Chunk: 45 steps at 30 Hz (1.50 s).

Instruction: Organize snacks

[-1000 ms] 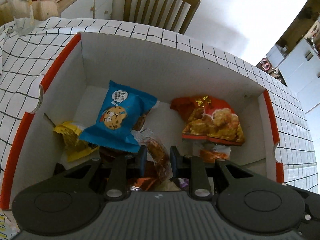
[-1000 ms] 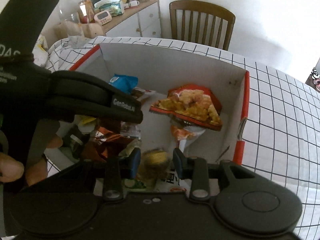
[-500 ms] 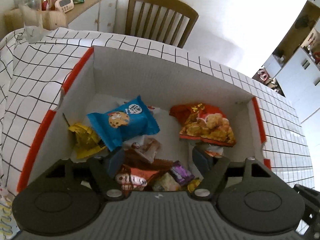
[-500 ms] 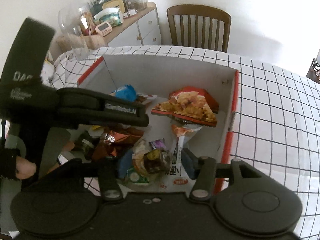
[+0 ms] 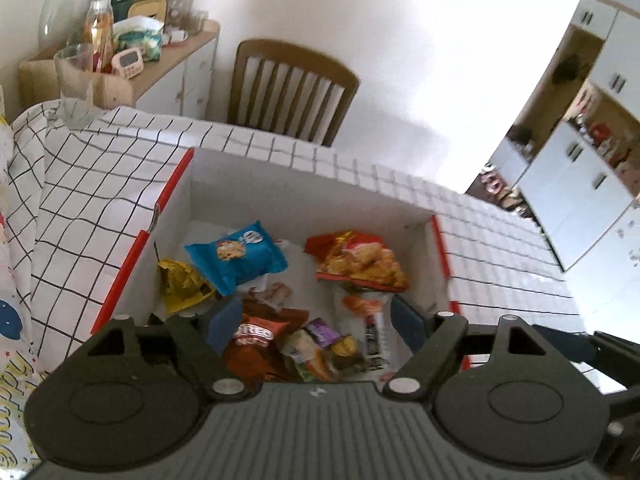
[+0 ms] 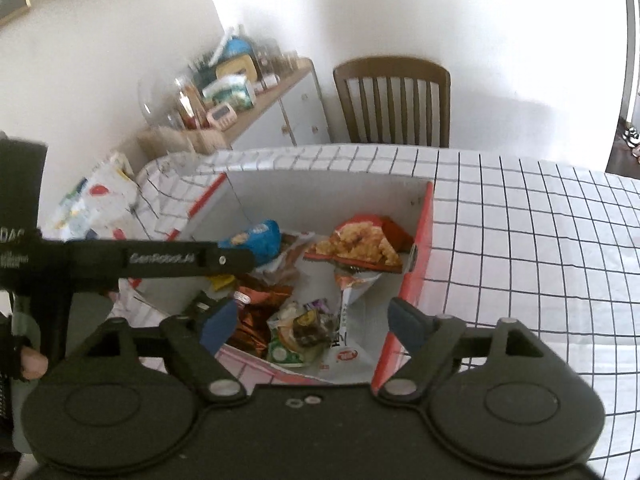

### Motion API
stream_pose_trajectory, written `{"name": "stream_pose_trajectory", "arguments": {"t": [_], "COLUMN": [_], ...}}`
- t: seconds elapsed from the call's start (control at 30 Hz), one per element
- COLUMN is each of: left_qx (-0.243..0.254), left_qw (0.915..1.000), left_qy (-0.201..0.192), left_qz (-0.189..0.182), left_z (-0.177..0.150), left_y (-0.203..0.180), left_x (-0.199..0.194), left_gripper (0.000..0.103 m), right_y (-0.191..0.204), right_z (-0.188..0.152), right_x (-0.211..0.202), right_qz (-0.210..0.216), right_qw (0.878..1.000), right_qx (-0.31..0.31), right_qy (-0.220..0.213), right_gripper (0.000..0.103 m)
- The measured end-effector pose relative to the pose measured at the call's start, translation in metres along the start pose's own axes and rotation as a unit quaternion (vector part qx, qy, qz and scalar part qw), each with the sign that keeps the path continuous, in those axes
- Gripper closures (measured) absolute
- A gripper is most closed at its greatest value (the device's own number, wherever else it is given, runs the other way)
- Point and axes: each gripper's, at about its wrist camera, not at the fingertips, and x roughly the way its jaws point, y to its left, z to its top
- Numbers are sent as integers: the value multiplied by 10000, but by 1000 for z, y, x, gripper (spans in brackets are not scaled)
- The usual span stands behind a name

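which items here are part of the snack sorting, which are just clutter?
Job:
white box
blue cookie pack
orange snack bag
yellow packet
brown packet
left gripper, opening, empty
right gripper, opening, empty

Lying about:
drinking glass
wooden chair
timer

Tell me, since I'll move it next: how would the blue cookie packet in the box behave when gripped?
The blue cookie packet looks puffed and glossy, so probably light, squashy and somewhat slippery. It leans on other wrappers, so a push would likely slide it.

clear: box [image 5: 304, 184] open-topped | blocked: snack packets [image 5: 304, 320] crowd floor | bare: far floor strip
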Motion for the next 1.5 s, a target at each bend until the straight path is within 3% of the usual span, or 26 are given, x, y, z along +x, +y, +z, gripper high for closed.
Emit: {"name": "stream_pose_trajectory", "arguments": {"t": [0.23, 0.3, 0.37, 0.67, 0.87, 1.13, 1.27, 1.5], "left_qx": [70, 126, 202, 450, 637, 607, 611, 700], "left_qw": [9991, 9985, 9976, 9954, 9919, 9925, 9906, 9916], "left_qy": [-396, -513, -649, -847, -1060, -971, -1104, -997], "left_qz": [-118, -107, -103, 10, 303, 422, 535, 430], "left_z": [-10, -13, -16, -32, -44, -56, -62, -70], "left_y": [-10, -14, -18, -36, -50, -59, -62, -70], "left_x": [-35, -43, -51, -77, -92, -100, -106, -110], "left_gripper": [12, 0, 0, 0, 0, 0, 0, 0], "right_y": [-1, 0, 0, 3, 4, 2, -4, -14], "right_z": [-3, -5, -8, -20, -32, -47, -50, -54], "right_x": [-39, -48, -56, -84, -98, -109, -111, -110], "right_qz": [250, 256, 230, 55, -204, -254, -306, -426], "right_qw": [9986, 9979, 9970, 9932, 9906, 9898, 9899, 9903], "right_qx": [-125, -205, -276, -440, -505, -500, -374, -213], "right_qy": [-456, -556, -687, -1079, -1254, -1310, -1336, -1303], "right_gripper": [15, 11, 5, 0, 0, 0, 0, 0]}}
